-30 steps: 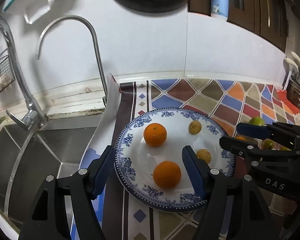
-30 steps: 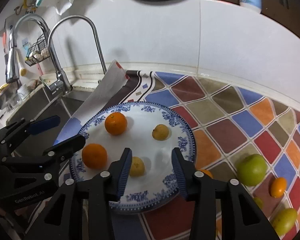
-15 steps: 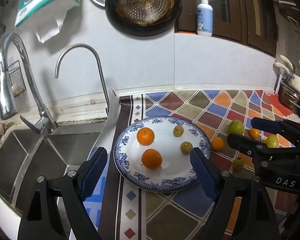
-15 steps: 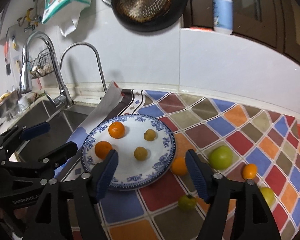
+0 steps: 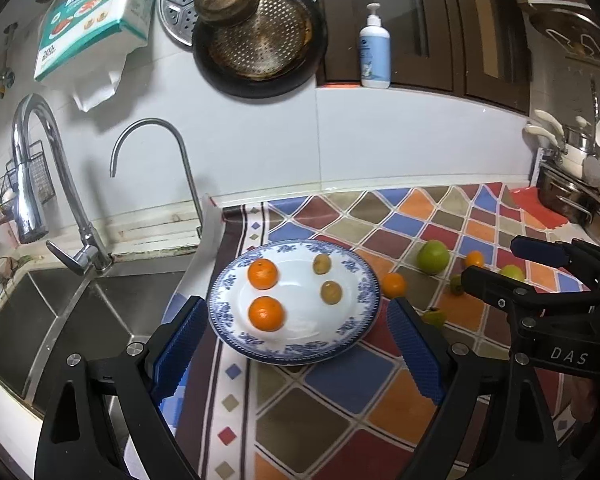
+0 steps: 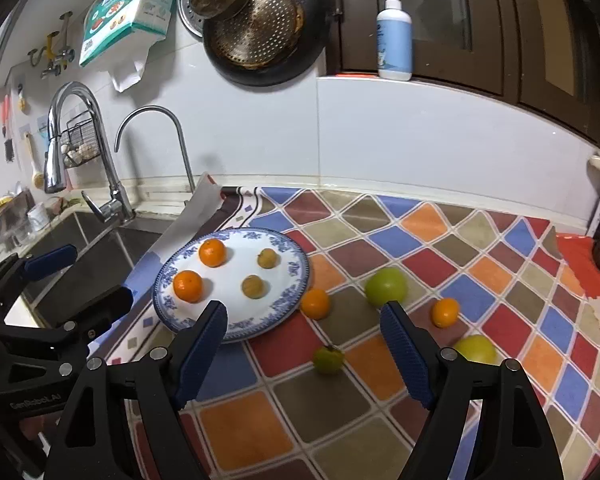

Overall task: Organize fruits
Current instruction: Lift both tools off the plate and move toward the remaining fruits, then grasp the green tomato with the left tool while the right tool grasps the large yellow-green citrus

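A blue-patterned white plate (image 5: 356,336) (image 6: 292,292) lies on the colourful checked mat and holds two oranges (image 5: 263,274) (image 6: 187,286) and two small yellow-brown fruits (image 5: 331,291) (image 6: 253,286). Beside its right rim sits a loose orange (image 5: 393,284) (image 6: 315,303). Further right lie a big green apple (image 5: 433,256) (image 6: 386,286), a small orange (image 6: 445,312), a small green fruit (image 6: 329,359) and a yellow-green one (image 6: 475,350). My left gripper (image 5: 296,350) hangs above and short of the plate, jaws opening, nothing between them. My right gripper (image 6: 310,348) hovers over the mat, jaws opening and empty.
A steel sink (image 5: 52,320) with two taps (image 5: 60,184) lies left of the mat. A pan and strainer (image 5: 260,36) hang on the wall beside a soap bottle (image 5: 375,50). Pots (image 5: 580,200) stand at the far right.
Both grippers have pulled back and up from the plate, which now looks smaller. Their jaws have widened. An orange and a small fruit now rest free on the plate.
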